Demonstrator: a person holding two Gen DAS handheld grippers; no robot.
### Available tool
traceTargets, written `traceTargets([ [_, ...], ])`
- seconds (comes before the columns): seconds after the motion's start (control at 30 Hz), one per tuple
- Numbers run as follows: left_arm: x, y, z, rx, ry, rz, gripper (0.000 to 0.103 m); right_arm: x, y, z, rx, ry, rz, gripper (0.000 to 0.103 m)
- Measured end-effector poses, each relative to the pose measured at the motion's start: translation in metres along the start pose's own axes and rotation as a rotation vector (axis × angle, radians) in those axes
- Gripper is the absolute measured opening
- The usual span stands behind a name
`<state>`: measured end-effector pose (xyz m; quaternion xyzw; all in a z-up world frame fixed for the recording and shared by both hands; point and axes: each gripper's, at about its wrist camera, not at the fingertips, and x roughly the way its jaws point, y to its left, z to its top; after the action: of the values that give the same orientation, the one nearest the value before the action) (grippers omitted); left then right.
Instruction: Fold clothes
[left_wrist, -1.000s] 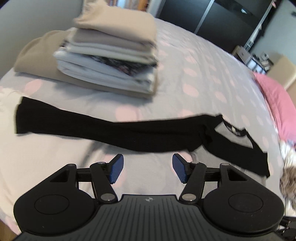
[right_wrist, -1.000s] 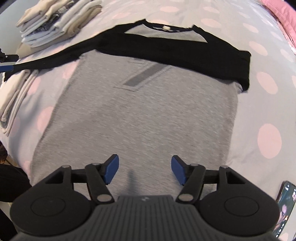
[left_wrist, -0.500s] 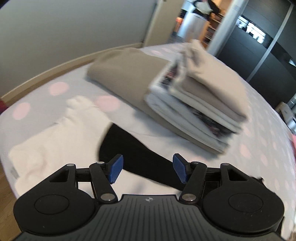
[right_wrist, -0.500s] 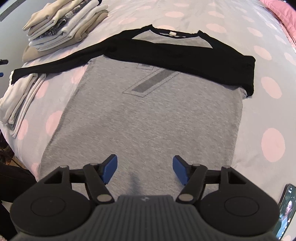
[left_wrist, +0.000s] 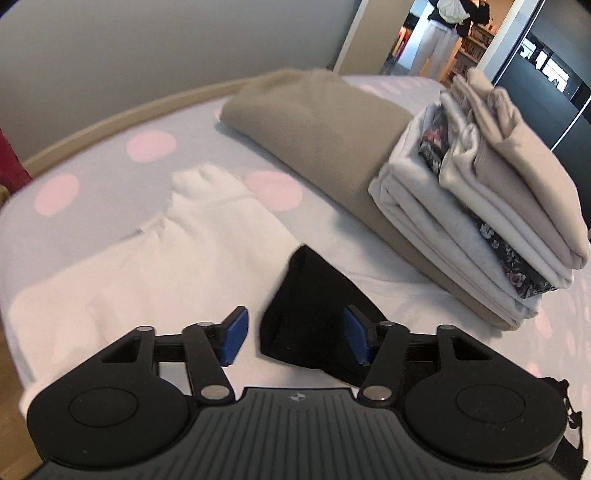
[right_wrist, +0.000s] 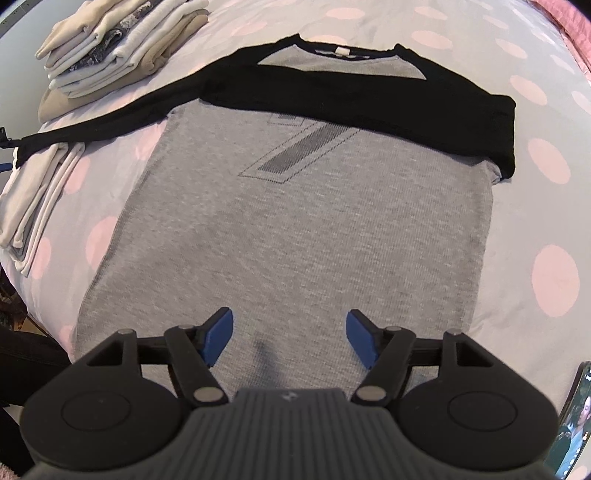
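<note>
A grey shirt (right_wrist: 306, 229) with black sleeves lies flat on the dotted bedspread (right_wrist: 554, 273). One black sleeve is folded across its chest; the other long sleeve (right_wrist: 110, 125) stretches out to the left. That sleeve's cuff (left_wrist: 310, 310) lies on a white garment, between the fingers of my left gripper (left_wrist: 295, 339). The left jaws are closing, and the pads are still apart from the cuff. My right gripper (right_wrist: 291, 338) stands open above the shirt's lower hem with nothing between its fingers.
A stack of folded clothes (left_wrist: 480, 192) sits on a tan folded item (left_wrist: 317, 125) beyond the cuff. A folded white garment (left_wrist: 140, 273) lies under and left of the cuff. A phone (right_wrist: 574, 417) lies at the lower right. A person stands in the far doorway (left_wrist: 439, 37).
My left gripper swung left along the black sleeve to its cuff end and narrowed its jaws. The right gripper stayed over the hem.
</note>
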<state>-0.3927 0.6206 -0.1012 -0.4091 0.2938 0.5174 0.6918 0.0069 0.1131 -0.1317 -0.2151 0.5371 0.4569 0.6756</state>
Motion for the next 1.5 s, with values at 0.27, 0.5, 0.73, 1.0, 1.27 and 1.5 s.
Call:
traceTargets([
  [0.27,-0.008,-0.013,-0.003,0.046,-0.024,-0.029,0.004,0.007,0.006,0.003,-0.012,0.014,0.004,0.071],
  [0.5,-0.066,-0.045,-0.007,0.062,-0.122,-0.232,0.003,0.003,0.005,0.001,-0.002,0.000,0.010,0.071],
  [0.73,-0.126,-0.135,-0.029,0.207,-0.167,-0.472,0.003,-0.009,0.002,0.004,0.027,-0.042,0.016,0.071],
  [1.0,-0.135,-0.249,-0.108,0.463,-0.056,-0.641,0.003,-0.044,-0.017,0.017,0.101,-0.178,-0.017,0.071],
  [1.27,-0.097,-0.310,-0.224,0.721,0.156,-0.626,0.003,-0.060,-0.038,0.030,0.194,-0.255,-0.066,0.071],
  [1.5,-0.077,-0.318,-0.304,0.880,0.310,-0.636,0.003,-0.051,-0.033,0.037,0.152,-0.255,-0.140,0.071],
])
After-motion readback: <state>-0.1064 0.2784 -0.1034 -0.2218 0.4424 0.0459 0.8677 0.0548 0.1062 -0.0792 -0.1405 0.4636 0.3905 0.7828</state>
